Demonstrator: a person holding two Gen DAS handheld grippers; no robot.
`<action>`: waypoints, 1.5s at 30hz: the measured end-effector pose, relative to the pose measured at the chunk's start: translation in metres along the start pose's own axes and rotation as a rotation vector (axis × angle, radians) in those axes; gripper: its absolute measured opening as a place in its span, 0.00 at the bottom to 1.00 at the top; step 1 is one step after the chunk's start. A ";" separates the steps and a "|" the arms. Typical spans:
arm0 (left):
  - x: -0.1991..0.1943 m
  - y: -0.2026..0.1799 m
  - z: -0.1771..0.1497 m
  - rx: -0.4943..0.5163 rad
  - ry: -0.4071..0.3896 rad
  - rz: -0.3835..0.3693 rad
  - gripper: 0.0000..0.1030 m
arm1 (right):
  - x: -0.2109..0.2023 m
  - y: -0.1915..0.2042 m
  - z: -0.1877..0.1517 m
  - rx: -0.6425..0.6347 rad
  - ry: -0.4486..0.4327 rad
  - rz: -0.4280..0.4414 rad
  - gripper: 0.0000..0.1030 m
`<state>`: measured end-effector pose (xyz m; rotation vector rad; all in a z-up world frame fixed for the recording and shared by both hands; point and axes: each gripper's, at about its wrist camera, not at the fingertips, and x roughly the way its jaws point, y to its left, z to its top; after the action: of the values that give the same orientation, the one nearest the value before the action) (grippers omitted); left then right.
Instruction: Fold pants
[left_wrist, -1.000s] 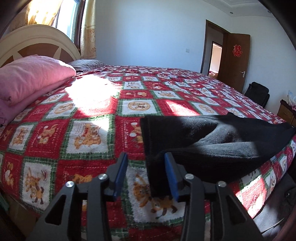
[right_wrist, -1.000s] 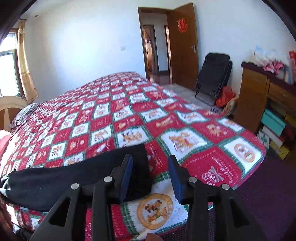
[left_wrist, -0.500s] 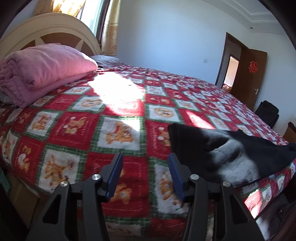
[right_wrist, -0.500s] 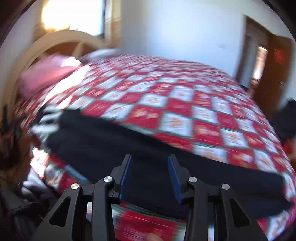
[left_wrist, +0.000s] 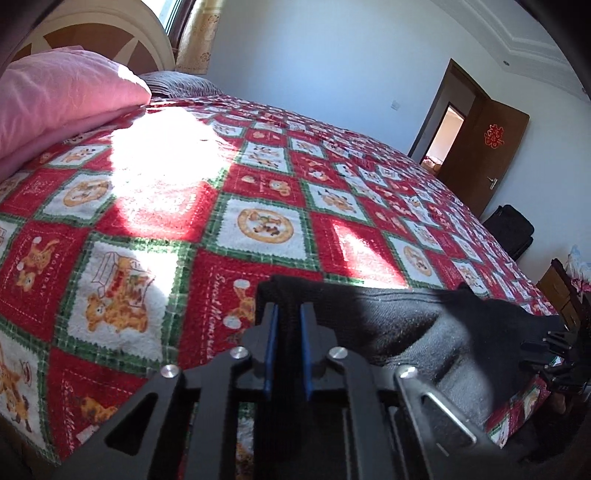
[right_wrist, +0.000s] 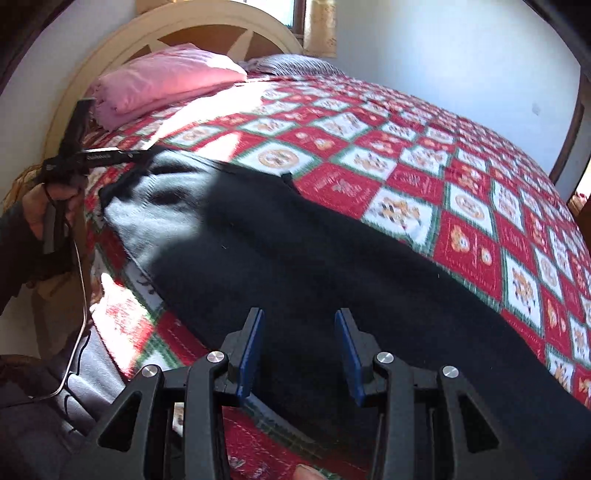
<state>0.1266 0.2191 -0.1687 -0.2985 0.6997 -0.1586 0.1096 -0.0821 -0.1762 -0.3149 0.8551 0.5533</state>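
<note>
The black pants are lying stretched in a long band across the lower half of the right wrist frame, along the near edge of the bed, seemingly folded lengthwise already. The left hand-held gripper, at lower centre of its frame, is pinching one end of the cloth between narrow jaws. The right hand-held gripper is hanging wide above the middle of the band, gripping nothing. The crosswise folds are looking yet to come.
</note>
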 end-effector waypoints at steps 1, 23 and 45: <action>-0.001 -0.002 0.001 0.006 -0.003 0.006 0.10 | 0.004 -0.004 -0.003 0.014 0.015 -0.009 0.41; -0.048 -0.032 -0.004 0.117 -0.237 0.190 0.72 | 0.067 -0.063 0.118 0.449 0.012 0.362 0.40; 0.004 -0.038 -0.041 0.130 -0.093 0.197 0.94 | 0.124 -0.041 0.132 0.435 0.066 0.314 0.04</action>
<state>0.1010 0.1734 -0.1883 -0.1109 0.6196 -0.0018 0.2813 -0.0116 -0.1894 0.2030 1.0709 0.6320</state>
